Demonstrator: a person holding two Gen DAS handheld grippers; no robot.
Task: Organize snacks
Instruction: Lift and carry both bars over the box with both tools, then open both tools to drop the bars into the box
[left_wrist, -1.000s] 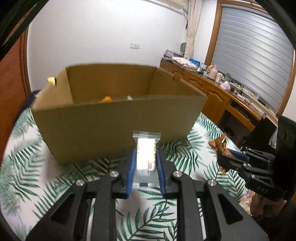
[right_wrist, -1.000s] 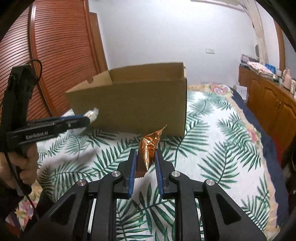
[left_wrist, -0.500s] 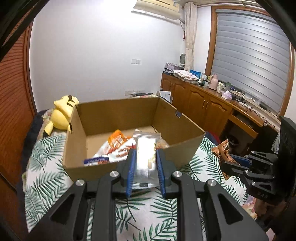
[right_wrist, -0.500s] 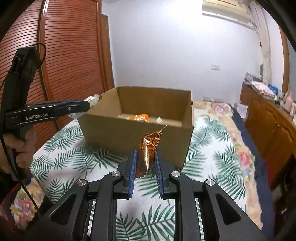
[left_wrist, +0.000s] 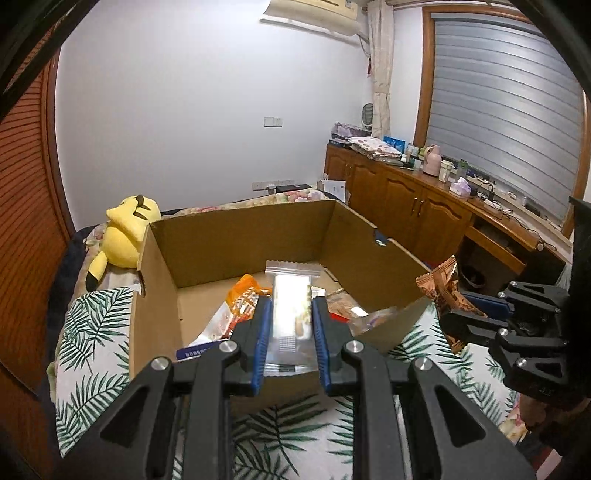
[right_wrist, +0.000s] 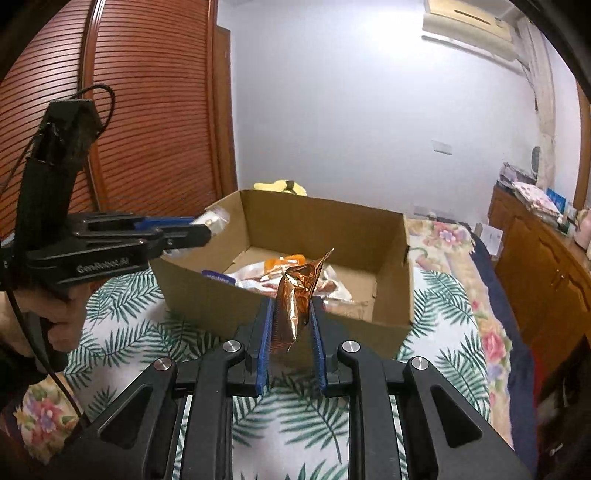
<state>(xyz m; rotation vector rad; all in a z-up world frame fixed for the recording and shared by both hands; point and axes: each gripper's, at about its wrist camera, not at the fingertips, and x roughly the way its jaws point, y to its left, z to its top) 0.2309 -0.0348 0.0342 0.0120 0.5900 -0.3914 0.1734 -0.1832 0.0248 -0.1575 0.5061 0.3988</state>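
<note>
With the left gripper (left_wrist: 290, 314) clamped on a clear-wrapped snack bar (left_wrist: 290, 314) and the right gripper (right_wrist: 291, 314) on a copper foil packet (right_wrist: 295, 295), both hover at the cardboard box's (left_wrist: 236, 236) six-o'clock wall; next, I judge, carry them over it and let go.

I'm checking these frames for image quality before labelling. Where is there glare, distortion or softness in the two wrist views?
Left wrist view: glare whitens the middle of the clear snack packet in the left claw; fisheye bends the window frame. Right wrist view: the copper foil packet glints but stays readable; the louvred door bows; the left claw's handle looks soft. Both have dark corners.
</note>
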